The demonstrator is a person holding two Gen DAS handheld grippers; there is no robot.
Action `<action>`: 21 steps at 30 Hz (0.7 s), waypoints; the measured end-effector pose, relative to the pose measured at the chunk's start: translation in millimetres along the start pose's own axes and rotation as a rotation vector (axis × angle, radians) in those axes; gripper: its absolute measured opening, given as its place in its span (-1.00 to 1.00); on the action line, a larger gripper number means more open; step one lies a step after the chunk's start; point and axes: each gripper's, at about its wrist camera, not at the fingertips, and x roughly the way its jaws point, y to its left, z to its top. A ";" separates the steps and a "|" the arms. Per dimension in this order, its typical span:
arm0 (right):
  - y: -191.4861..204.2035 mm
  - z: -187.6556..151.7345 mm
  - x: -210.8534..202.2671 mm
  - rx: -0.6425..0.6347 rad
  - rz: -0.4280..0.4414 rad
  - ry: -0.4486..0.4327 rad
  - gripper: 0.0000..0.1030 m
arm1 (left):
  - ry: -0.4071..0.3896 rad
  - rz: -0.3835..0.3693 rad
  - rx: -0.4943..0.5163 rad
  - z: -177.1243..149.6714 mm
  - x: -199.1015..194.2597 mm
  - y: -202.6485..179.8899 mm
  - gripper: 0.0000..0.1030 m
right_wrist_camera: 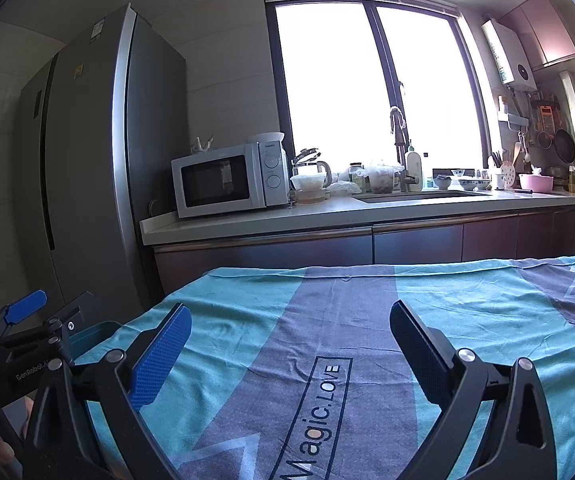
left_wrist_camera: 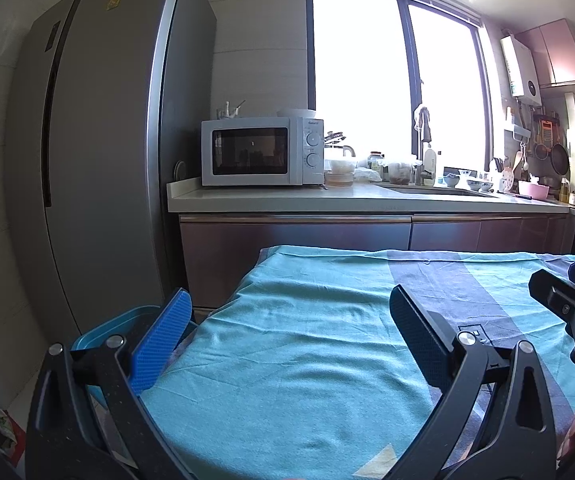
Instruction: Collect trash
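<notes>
Blue bin (left_wrist_camera: 99,334) just off worktop's left edge, partly behind left claw (left_wrist_camera: 289,338); long axis unclear. Left claw spread, pinching nothing, over teal cloth (left_wrist_camera: 307,320). Right claw (right_wrist_camera: 291,346) likewise spread above cloth (right_wrist_camera: 487,320). Only right view shows "Magic.LOVE" print (right_wrist_camera: 315,420). Trash itself not visible on worktop.

Kitchen beyond the cloth-covered table

Ahead of the claw: white boxy microwave (right_wrist_camera: 229,179) on pale stone counter (right_wrist_camera: 327,210), tall grey steel fridge (right_wrist_camera: 99,160) left.
</notes>
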 end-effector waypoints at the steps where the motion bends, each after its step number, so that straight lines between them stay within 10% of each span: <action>1: -0.1 0.4 0.3 0.000 0.001 0.000 0.87 | -0.001 0.002 0.000 0.4 -0.1 -0.2 0.89; 21: -5.9 0.7 1.9 0.008 0.005 0.004 0.87 | -0.004 0.010 0.004 1.0 -2.7 -1.0 0.89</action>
